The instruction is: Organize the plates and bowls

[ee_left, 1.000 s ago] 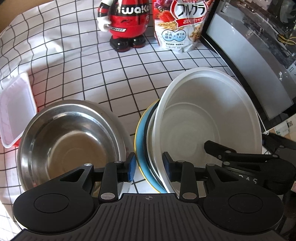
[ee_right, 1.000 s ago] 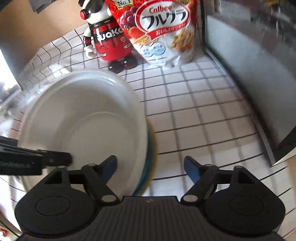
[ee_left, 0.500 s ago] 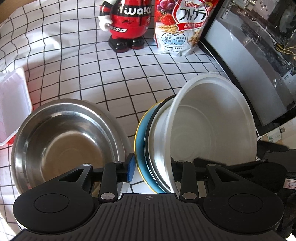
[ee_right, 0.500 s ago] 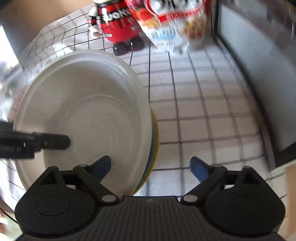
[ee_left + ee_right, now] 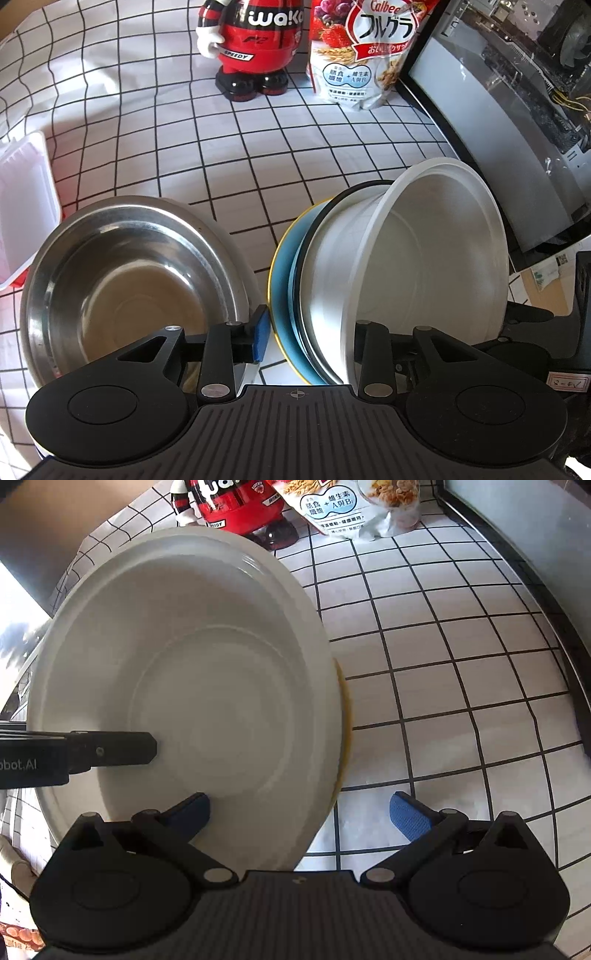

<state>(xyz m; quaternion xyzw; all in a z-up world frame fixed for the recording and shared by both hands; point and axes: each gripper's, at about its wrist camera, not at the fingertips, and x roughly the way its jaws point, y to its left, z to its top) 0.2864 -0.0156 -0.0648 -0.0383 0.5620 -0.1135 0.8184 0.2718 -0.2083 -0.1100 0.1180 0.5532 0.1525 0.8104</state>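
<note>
Legibly, "Calbee" on cereal bag [image 5: 364,48]; perhaps "wako" on red figure [image 5: 255,40]

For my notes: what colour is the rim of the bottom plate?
Yellow rim on the blue bottom plate; the left wrist view shows it best.

Table cloth [image 5: 147,122]: white, black grid lines. White bowl [image 5: 436,266]: plain white inside and out. Under it, a second dish [image 5: 314,295] with grey-white wall and black rim. Plate [image 5: 280,295]: light blue face, yellow edge. Steel bowl [image 5: 122,280]: bare silver metal, dull reflections. Figurine [image 5: 255,44]: red body, white lettering, white hand, black feet. Cereal bag [image 5: 362,55]: white and red, fruit print. Tray [image 5: 22,206]: translucent white over red. Both grippers: black, with blue fingers [image 5: 410,818].
</note>
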